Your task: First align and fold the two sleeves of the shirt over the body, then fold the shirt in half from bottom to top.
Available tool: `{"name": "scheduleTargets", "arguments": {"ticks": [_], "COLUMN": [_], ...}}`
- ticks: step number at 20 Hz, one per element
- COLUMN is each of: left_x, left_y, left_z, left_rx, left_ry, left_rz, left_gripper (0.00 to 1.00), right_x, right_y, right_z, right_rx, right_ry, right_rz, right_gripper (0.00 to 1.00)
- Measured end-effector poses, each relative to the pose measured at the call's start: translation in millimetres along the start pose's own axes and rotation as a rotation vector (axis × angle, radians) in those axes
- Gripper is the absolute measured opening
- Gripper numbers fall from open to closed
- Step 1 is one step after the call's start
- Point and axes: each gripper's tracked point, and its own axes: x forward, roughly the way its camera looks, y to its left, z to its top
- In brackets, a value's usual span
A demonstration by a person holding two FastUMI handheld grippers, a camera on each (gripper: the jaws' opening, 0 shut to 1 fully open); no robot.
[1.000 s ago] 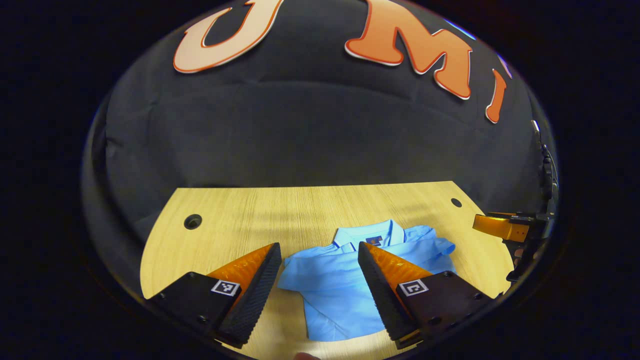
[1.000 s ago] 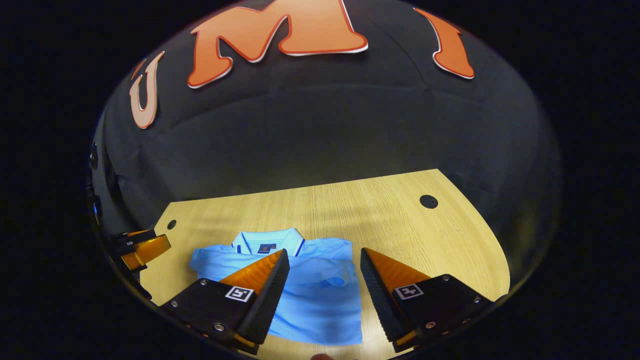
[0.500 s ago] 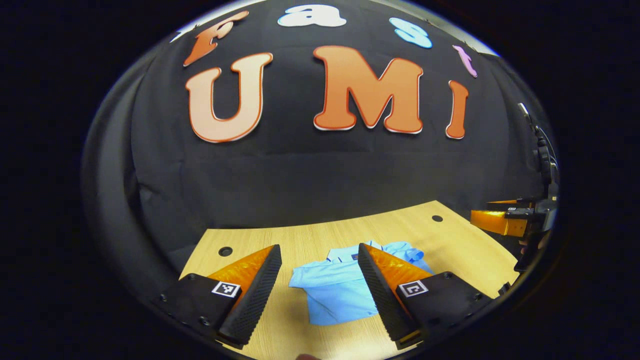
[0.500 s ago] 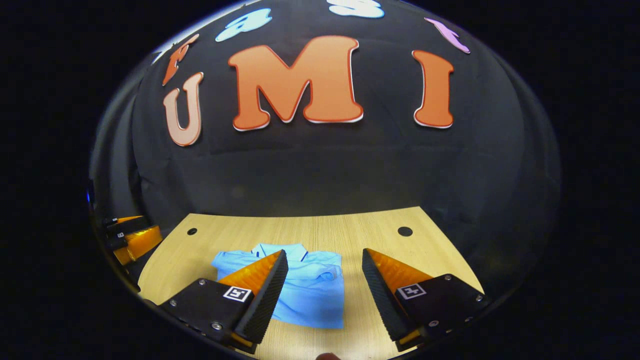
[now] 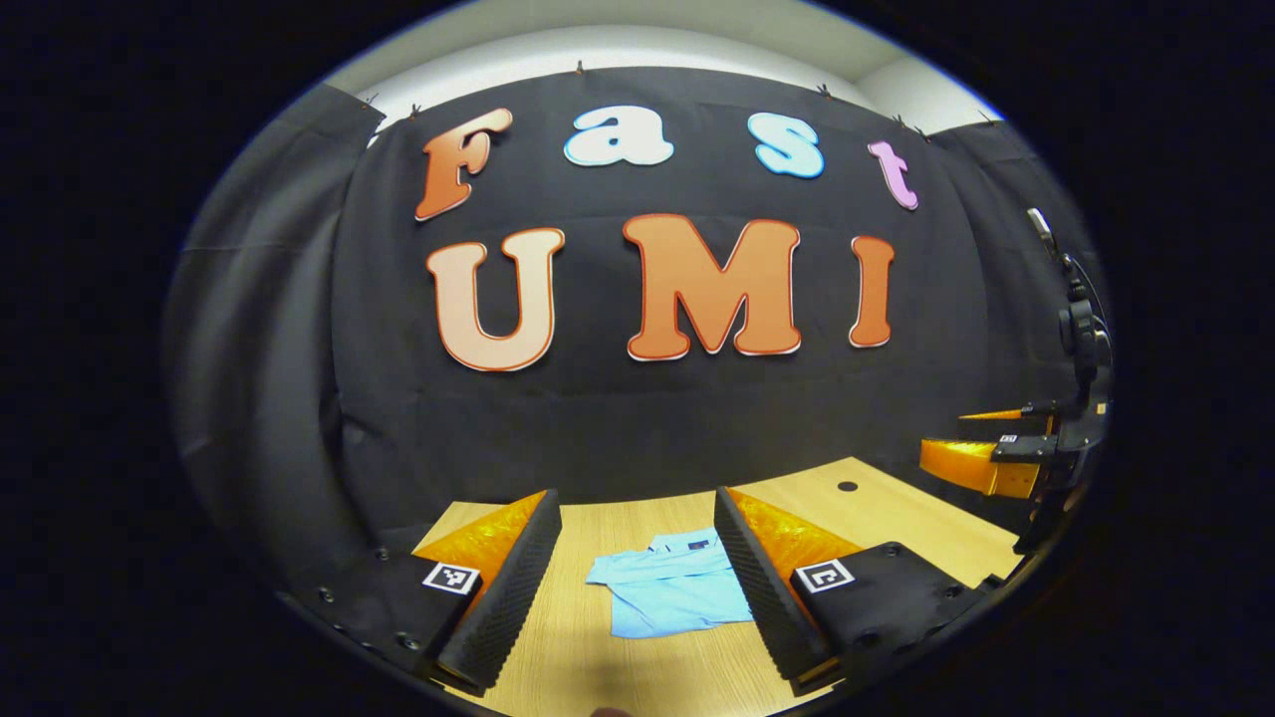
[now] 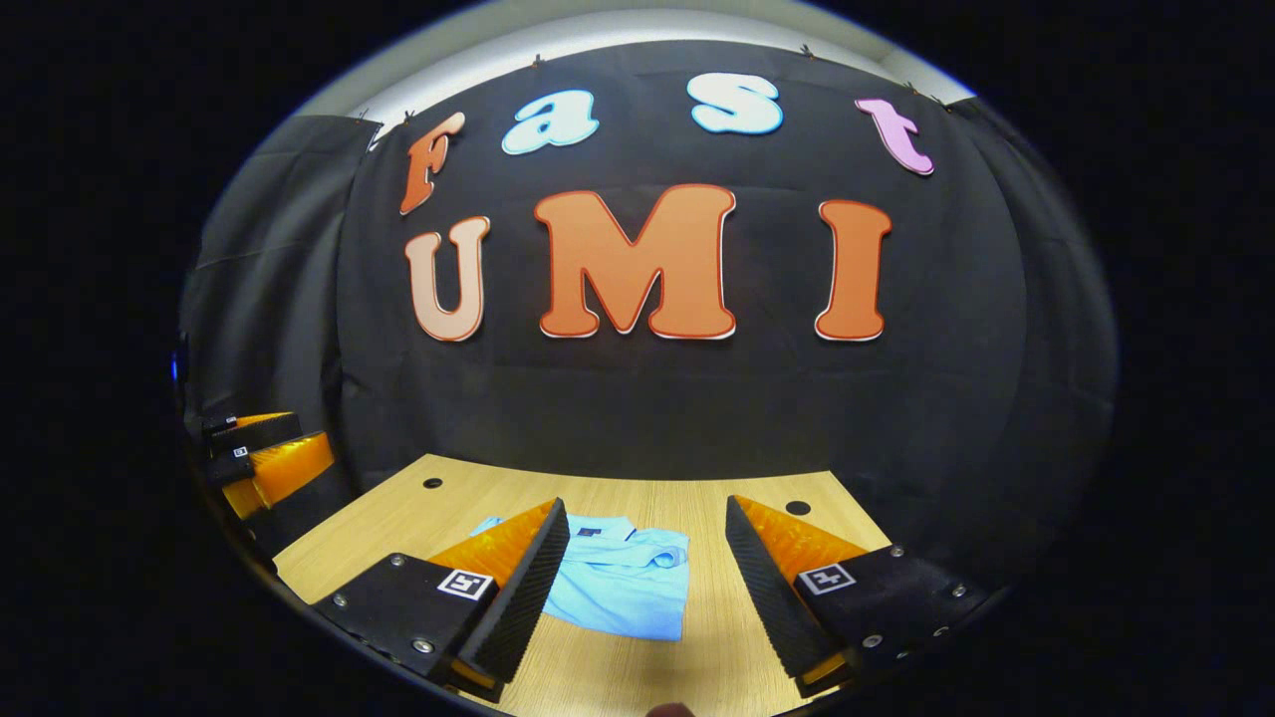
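Both grippers had drawn back and tipped upward since a second earlier, so the shirt [image 5: 672, 595] looked smaller and farther off, and more of the black cloth wall [image 5: 637, 418] stood above the table [image 5: 896, 518].

From the left gripper view, the left gripper [image 5: 637, 508] hung over the near part of the wooden table with its fingers spread wide apart, nothing between them. The light blue shirt lay flat on the tabletop beyond the fingertips, folded into a compact shape with its collar toward the wall. Off to the right edge of that view the right gripper [image 5: 981, 453] was held in the air beside the table, well apart from the shirt.

From the right gripper view, the right gripper [image 6: 647, 518] was likewise wide open and empty, its fingers framing the shirt [image 6: 623, 593] without touching it. The shirt's collar [image 6: 598, 530] pointed toward the wall, and a folded sleeve edge [image 6: 662, 560] rested on top of the body. The left gripper [image 6: 269, 458] showed at the left edge, raised near the table's corner. Round holes [image 6: 798, 508] marked the far side of the table [image 6: 418, 523].
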Motion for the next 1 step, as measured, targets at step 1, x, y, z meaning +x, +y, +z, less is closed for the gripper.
{"name": "scheduleTargets", "arguments": {"ticks": [1], "left_x": [-12.1], "left_y": [-1.8], "left_z": [5.0], "left_rx": [-0.003], "left_ry": [-0.021], "left_rz": [-0.001], "left_gripper": [0.99], "right_x": [-7.8], "right_y": [2.5], "right_z": [-0.1], "right_rx": [0.008], "right_ry": [-0.004], "right_rz": [0.007], "right_gripper": [0.96]}}
